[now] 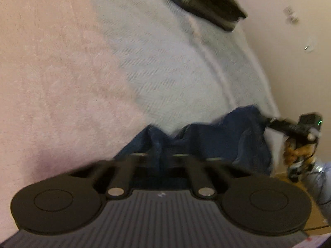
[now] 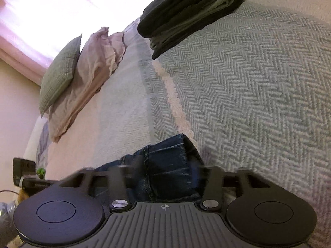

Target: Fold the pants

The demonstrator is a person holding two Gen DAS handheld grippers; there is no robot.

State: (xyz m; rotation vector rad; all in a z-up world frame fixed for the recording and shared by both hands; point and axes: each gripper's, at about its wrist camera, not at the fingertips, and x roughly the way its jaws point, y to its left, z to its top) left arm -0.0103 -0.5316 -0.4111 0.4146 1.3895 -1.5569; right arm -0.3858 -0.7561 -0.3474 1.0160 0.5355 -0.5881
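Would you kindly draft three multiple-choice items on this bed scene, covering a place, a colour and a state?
1. Where does the stack of folded clothes lie?
A on the herringbone blanket
B on the pillows
C on the floor

2. What colour are the pants?
A grey
B dark blue
C red

3. How are the pants lying in front of the right gripper?
A hung on a hanger
B spread flat
C bunched up

Answers: 1 A, the stack rests on the woven blanket; 2 B, the denim is dark blue; 3 C, the cloth is crumpled in folds.
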